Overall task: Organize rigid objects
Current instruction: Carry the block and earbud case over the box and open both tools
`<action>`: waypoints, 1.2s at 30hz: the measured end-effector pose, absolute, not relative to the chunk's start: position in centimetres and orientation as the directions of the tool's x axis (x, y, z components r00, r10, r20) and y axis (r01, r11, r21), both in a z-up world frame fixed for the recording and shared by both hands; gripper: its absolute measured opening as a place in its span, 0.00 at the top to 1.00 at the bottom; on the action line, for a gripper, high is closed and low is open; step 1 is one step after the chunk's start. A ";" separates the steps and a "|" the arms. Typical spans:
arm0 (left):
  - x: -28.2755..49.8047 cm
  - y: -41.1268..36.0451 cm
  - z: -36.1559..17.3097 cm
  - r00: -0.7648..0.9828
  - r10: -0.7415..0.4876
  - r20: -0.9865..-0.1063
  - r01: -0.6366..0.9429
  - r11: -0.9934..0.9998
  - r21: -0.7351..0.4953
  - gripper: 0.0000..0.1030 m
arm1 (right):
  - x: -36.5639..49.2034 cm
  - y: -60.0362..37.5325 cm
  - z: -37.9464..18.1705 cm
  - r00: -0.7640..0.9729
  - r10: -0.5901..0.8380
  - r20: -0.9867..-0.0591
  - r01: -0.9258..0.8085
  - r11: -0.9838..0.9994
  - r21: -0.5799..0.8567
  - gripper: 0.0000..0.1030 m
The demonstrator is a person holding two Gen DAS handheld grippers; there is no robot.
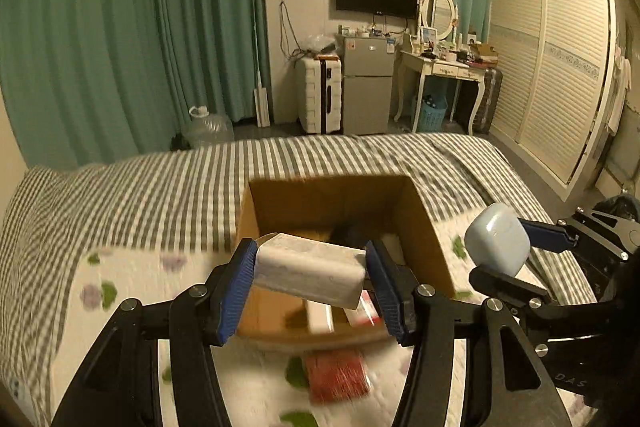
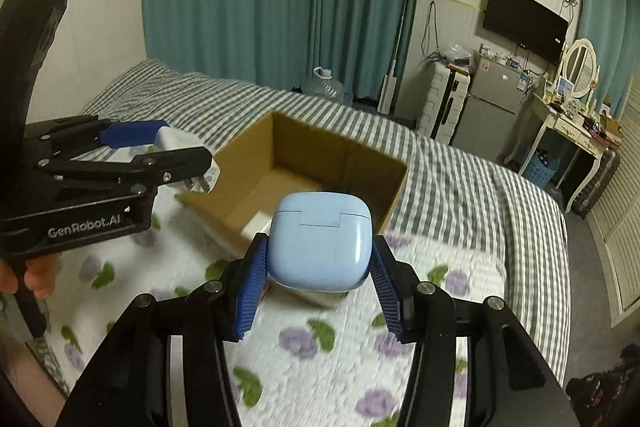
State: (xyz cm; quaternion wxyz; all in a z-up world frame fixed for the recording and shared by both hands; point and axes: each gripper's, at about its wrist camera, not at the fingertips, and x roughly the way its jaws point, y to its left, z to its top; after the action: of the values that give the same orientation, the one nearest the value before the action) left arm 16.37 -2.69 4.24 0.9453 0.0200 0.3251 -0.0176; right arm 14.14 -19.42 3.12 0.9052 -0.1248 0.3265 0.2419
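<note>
Left wrist footage was dominated by the left gripper (image 1: pixel 310 273), whose blue ribbed pads were closed narrowly on a white rectangular plastic block (image 1: pixel 308 269), possibly a charger, since metal prongs could be made out on it in the right wrist view. It was held tilted above the near edge of an open brown cardboard box (image 1: pixel 424 223) resting on the flower-printed white quilt (image 1: pixel 132 279) over a grey-and-white striped bed sheet (image 1: pixel 160 187); such a position was judged to suit a drop into the box. A few items, too blurred to name, were already lying inside, and a red flat packet (image 1: pixel 338 375) was left on the quilt just in front of the box. To the right, the right gripper (image 2: pixel 320 267) was clamped on a pale blue rounded plastic earbud case (image 2: pixel 320 247), hinge side upward, carried beside the box's right wall, presumably awaiting its turn. Both objects were gripped across their flat sides, which was judged to keep such smooth shells from slipping. Writing was legible only on the left gripper's black body in the right wrist view, where "GenRobot.AI" was printed; the letters "DAS" were partly readable on the right gripper in the left wrist view.
</note>
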 end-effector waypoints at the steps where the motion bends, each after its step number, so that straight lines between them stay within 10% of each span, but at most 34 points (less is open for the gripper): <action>1: 17.2 -2.5 4.2 0.789 -0.017 -0.614 0.045 0.999 0.030 0.44 | 15.1 -19.2 3.3 0.676 0.356 -0.645 -0.517 0.853 -0.071 0.51; 27: 27.7 -2.3 -4.7 0.698 -0.001 -0.716 0.110 0.988 0.106 0.43 | 30.2 -16.7 -5.0 0.634 0.391 -0.667 -0.457 0.886 0.086 0.50; 36: 23.0 -3.8 2.5 0.734 0.066 -0.676 0.035 0.990 0.135 0.38 | 25.5 -20.0 2.1 0.722 0.331 -0.607 -0.388 0.921 0.041 0.20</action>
State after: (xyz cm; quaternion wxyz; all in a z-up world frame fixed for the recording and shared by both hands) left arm 22.96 -3.85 2.50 0.9286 0.0692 0.3644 0.0082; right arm 25.51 -20.00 2.07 0.9269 -0.0447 0.3181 0.1940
